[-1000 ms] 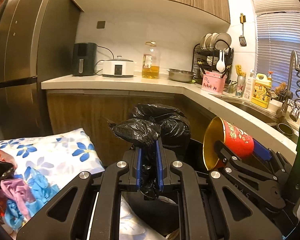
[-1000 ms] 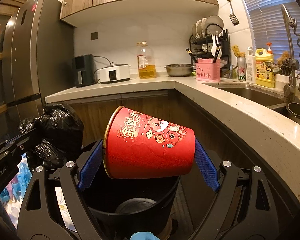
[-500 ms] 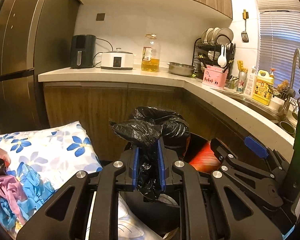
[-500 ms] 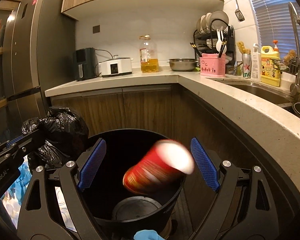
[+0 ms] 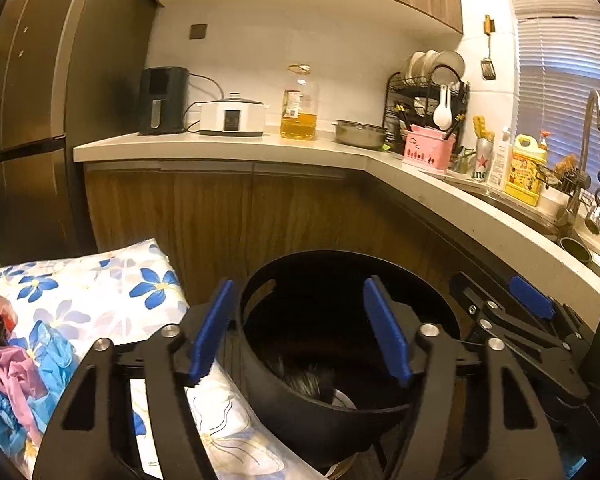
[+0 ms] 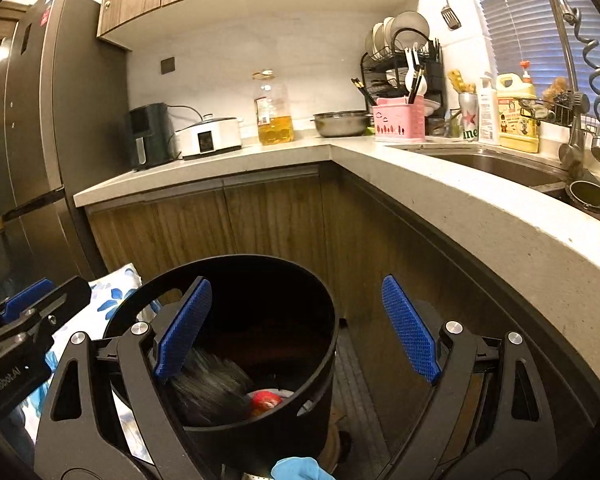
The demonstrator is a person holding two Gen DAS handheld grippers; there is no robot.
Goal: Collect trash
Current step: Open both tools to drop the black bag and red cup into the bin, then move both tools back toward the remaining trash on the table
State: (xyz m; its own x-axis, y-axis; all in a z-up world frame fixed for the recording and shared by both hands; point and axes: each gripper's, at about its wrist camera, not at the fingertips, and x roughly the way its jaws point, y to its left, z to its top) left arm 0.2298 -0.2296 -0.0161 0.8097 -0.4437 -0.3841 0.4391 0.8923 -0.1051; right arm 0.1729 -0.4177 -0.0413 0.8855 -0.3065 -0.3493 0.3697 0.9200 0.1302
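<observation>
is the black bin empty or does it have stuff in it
Not empty: the right wrist view shows a black bag and a red cup lying inside the bin.

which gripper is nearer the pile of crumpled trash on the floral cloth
Left. The left gripper hangs open over the black bin, right beside the floral cloth with the crumpled trash. The right gripper is on the bin's far side.

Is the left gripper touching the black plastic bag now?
Apart. The right wrist view shows the black plastic bag lying blurred inside the black bin; the left wrist view shows the left gripper open above it, nothing between its pads.
</observation>
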